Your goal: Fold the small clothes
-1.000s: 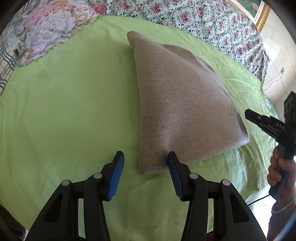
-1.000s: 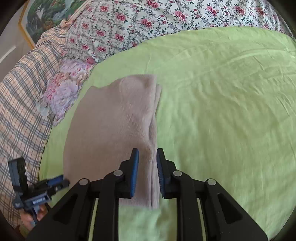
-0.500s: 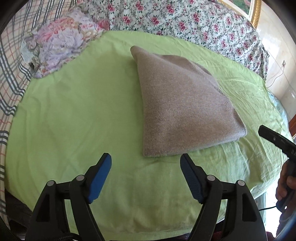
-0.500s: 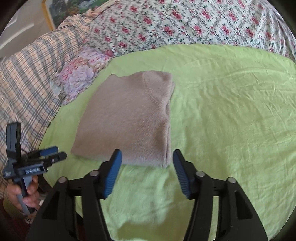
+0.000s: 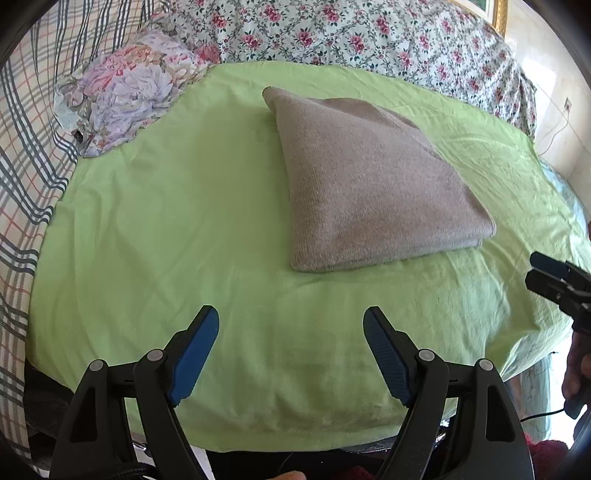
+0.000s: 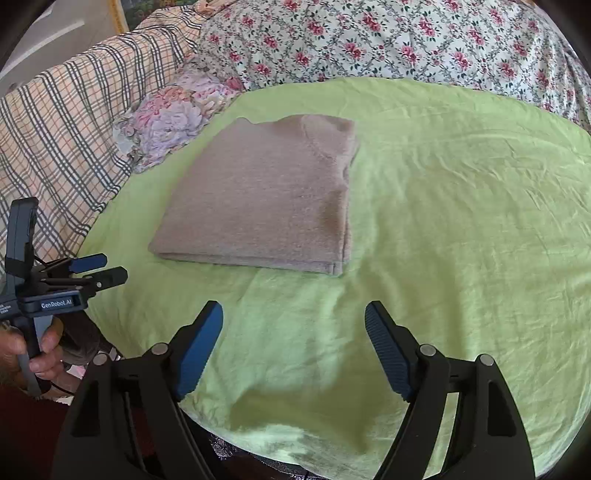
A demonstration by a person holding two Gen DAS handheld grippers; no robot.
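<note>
Sweater [image 5: 373, 192] lies folded flat on green sheet [image 5: 166, 229]; left gripper [image 5: 291, 354] and right gripper [image 6: 293, 350] both hover near it, jaws spread wide, holding nothing

We see the right gripper [image 5: 554, 280] only partly, cut off by the left view's edge; the framed picture [image 5: 493, 9] shows merely a corner.

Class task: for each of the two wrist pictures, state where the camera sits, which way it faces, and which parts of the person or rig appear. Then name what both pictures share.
Left wrist: on the left gripper, facing across the green sheet at the folded sweater; its open fingers show, right gripper at right.
Right wrist: on the right gripper, same direction; open fingers, left gripper in a hand.
Shared: sweater, sheet, floral pillow.
</note>
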